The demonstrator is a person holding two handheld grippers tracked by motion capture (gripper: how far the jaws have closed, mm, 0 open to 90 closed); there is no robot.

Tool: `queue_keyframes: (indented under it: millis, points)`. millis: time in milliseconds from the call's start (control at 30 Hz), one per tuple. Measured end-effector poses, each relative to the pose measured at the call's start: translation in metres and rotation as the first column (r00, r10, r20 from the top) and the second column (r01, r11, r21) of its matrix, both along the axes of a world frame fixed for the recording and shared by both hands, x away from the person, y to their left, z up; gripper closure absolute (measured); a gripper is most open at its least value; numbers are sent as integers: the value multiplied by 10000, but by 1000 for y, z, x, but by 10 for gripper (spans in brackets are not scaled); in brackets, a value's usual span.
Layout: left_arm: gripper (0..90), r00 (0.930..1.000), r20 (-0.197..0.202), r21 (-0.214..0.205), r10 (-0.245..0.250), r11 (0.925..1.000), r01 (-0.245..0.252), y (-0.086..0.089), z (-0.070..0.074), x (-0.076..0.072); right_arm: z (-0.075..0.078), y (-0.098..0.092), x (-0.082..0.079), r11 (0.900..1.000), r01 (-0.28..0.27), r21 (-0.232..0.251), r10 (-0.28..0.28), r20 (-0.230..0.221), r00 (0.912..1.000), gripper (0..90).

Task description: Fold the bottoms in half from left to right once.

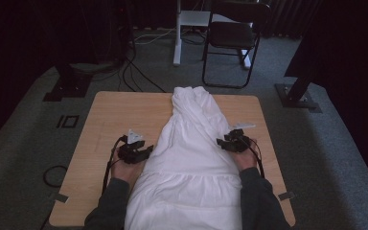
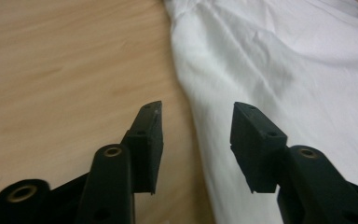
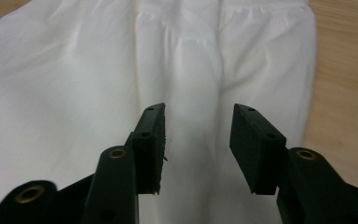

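A white garment point(image 1: 191, 143) lies lengthwise down the middle of the wooden table point(image 1: 115, 115), gathered narrow at the far end and wide toward me. My left gripper point(image 1: 147, 150) rests at its left edge. In the left gripper view the jaws point(image 2: 196, 122) stand open over the cloth's edge point(image 2: 284, 70) and bare wood point(image 2: 51, 70), with nothing pinched. My right gripper point(image 1: 219, 142) sits at the garment's right edge. In the right gripper view its jaws point(image 3: 196, 122) are open above the white cloth point(image 3: 98, 70), and nothing is gripped between the pads.
A black folding chair point(image 1: 232, 38) and a white stand point(image 1: 177, 43) are on the carpet beyond the table. Black stand bases point(image 1: 67, 88) point(image 1: 298, 95) flank the far corners, with cables point(image 1: 134, 72) on the floor. Wood shows on both sides of the garment.
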State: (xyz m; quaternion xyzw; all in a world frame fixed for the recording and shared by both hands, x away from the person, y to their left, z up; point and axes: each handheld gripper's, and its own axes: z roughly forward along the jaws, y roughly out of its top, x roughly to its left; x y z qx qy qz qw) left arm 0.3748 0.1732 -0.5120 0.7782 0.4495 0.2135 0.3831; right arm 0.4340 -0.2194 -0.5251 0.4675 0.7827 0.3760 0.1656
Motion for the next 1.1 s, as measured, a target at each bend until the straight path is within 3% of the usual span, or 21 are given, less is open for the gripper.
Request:
queue_keyframes:
  millis: [100, 233, 267, 300, 333, 367, 400, 433, 500, 533, 600, 700, 733, 767, 800, 833, 900, 933, 967, 1033, 1100]
  points:
    - [533, 9999, -107, 156, -109, 9998, 111, -11, 1, 15, -3, 5, 12, 9999, 156, -15, -156, -206, 9997, 499]
    - [510, 9985, -551, 353, -48, 9994, 67, -23, -7, 34, -13, 13, 28, 9994, 316, -126, -322, -455, 9984, 489]
    - [508, 9975, -706, 510, -70, 9986, 106, -27, -12, 38, -14, 13, 29, 9995, 300, -138, -307, -535, 9981, 514]
    - [506, 9969, -780, 594, -62, 9982, 109, -30, -15, 39, -15, 8, 31, 9995, 296, 98, -290, -599, 9978, 622]
    - [506, 9956, -927, 700, -111, 9974, 176, -32, -20, 41, -15, 8, 31, 9995, 296, 98, -290, -599, 9978, 622]
    - [530, 9937, -1102, 863, -224, 9958, 320, -35, -25, 42, -13, 3, 30, 9991, 116, 401, -91, -609, 9981, 728]
    - [530, 9919, -1243, 1087, -253, 9933, 390, -38, -30, 43, -13, 3, 30, 9991, 116, 401, -91, -609, 9981, 728]
    - [537, 9908, -1328, 1218, -272, 9916, 436, -39, -34, 44, -12, 1, 30, 9995, -4, 303, 21, -567, 9984, 786]
    - [557, 9906, -1347, 913, -245, 9951, 371, -38, -34, 44, -8, -1, 27, 9992, -342, 200, 352, -514, 9981, 806]
    - [557, 9912, -1301, 903, -261, 9952, 381, -38, -33, 44, -5, -1, 26, 9988, -460, 170, 466, -415, 9981, 767]
    - [553, 9922, -1227, 883, -228, 9955, 339, -38, -32, 44, -4, -1, 26, 9990, -330, 316, 339, -287, 9990, 593]
    - [550, 9916, -1284, 857, -143, 9960, 254, -38, -34, 46, -10, 3, 33, 9996, 79, 285, -61, -613, 9981, 511]
    - [550, 9912, -1318, 883, -126, 9958, 244, -38, -35, 46, -13, 4, 35, 9995, 71, 294, -48, -765, 9971, 527]
    - [551, 9909, -1337, 806, -153, 9964, 262, -37, -35, 47, -17, 6, 37, 9991, -14, 424, 56, -994, 9950, 624]
    - [581, 9905, -1360, 818, -182, 9962, 296, -37, -35, 47, -20, 6, 37, 9985, -173, 523, 229, -1080, 9939, 800]
    - [637, 9902, -1372, 839, -255, 9958, 372, -36, -34, 46, -19, 6, 35, 9992, -127, 383, 161, -904, 9958, 881]
    - [770, 9899, -1364, 928, -375, 9944, 505, -36, -33, 45, -5, 3, 25, 9997, 240, 104, -241, 156, 9996, 899]
    - [809, 9902, -1343, 1015, -372, 9935, 511, -36, -33, 44, 2, 1, 21, 9991, 424, -94, -418, 620, 9972, 899]
    - [843, 9903, -1347, 1065, -353, 9931, 499, -35, -33, 44, 12, -5, 13, 9957, 852, -362, -796, 1348, 9877, 899]
    - [859, 9908, -1323, 1133, -296, 9926, 448, -34, -32, 43, 23, -20, 6, 9880, 1530, -223, -1463, 1852, 9718, 899]
    - [859, 9912, -1292, 1138, -283, 9926, 432, -34, -32, 43, 22, -32, 5, 9800, 1980, -198, -1921, 1671, 9671, 899]
